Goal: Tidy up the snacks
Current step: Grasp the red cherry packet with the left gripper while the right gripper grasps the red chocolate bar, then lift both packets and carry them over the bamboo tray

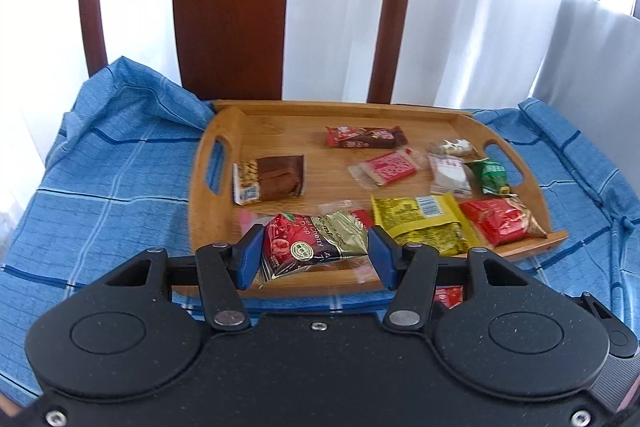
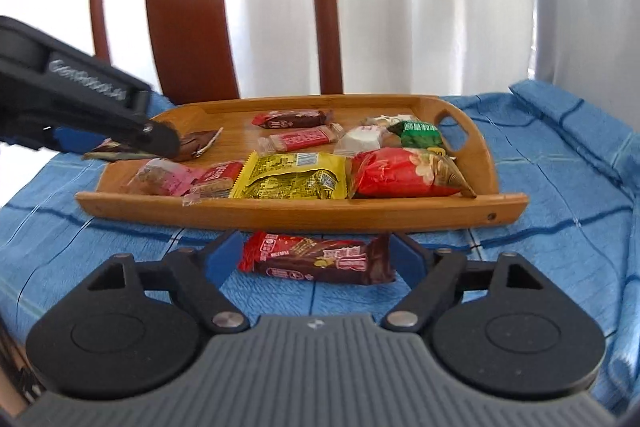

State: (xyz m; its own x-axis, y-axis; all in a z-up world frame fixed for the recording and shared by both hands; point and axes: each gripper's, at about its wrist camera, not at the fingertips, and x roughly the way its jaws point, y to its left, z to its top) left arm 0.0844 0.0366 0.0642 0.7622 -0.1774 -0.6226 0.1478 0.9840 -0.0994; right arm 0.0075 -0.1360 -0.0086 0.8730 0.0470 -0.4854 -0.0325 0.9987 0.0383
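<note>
My left gripper (image 1: 312, 251) is clamped on a cherry drop packet (image 1: 316, 241); both blue pads (image 1: 246, 259) press against the packet's ends. The packet is held above the near edge of the wooden tray (image 1: 224, 131), tilted slightly.

My right gripper (image 2: 318, 259) sits with its jaws spread around a red-and-brown chocolate bar (image 2: 320, 259). The bar lies flat on the blue checked cloth (image 2: 560, 195), just in front of the tray's near rim (image 2: 304, 215) and outside it. Whether the pads touch the bar's ends I cannot tell.

Tray contents, as seen from the left wrist view:
- Left side: a brown wafer packet (image 1: 270, 179).
- Far centre: a second red-and-brown bar (image 1: 366, 137).
- Centre: a clear-wrapped red biscuit (image 1: 386, 169).
- Right side: a white sweet (image 1: 450, 173), a green sweet (image 1: 490, 177) and a small pale wrapped piece (image 1: 452, 148) behind them.
- Near right: a yellow packet (image 1: 420, 223) beside a red packet (image 1: 500, 221), touching each other.

The tray rests on the cloth. A wooden chair back (image 1: 232, 3) stands behind it, before white curtains (image 1: 460, 7).
</note>
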